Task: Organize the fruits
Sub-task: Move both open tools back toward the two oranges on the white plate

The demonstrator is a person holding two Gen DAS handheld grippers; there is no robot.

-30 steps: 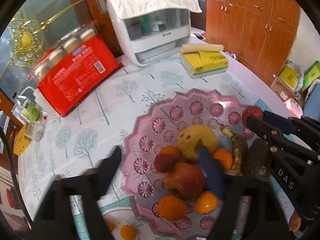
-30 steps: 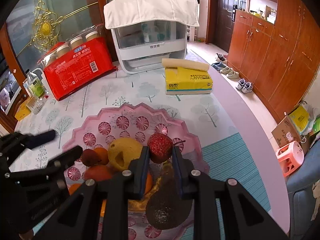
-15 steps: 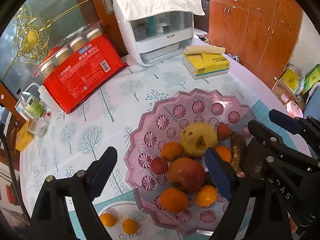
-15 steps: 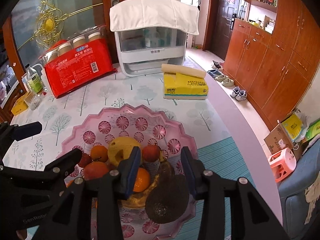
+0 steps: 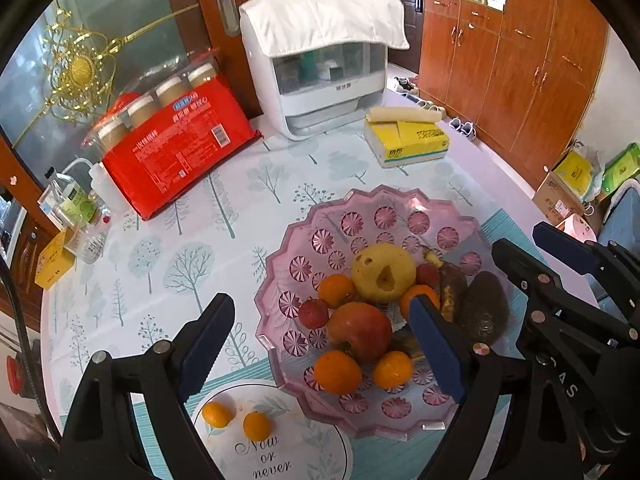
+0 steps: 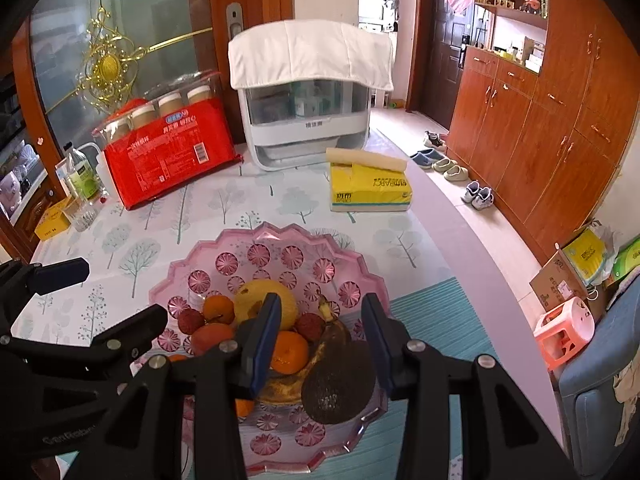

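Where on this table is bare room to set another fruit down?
Free: the cloth between red pack and pink tray, the tray's far half, and beside the tissue box. Crowded: the tray's near half; two oranges sit on the round mat.

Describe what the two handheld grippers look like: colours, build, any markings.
Both are black plastic two-finger grippers with silver rivets along angular linkage arms. The left gripper and right gripper carry dark blue ribbed rubber pads on their fingers. White raised lettering marks the black bodies. No sleeves or cables show.

We see a glossy translucent pink plastic scalloped tray [image 5: 404,204], a rough-skinned dark avocado [image 6: 338,384] and a white cloth cover [image 6: 310,50].
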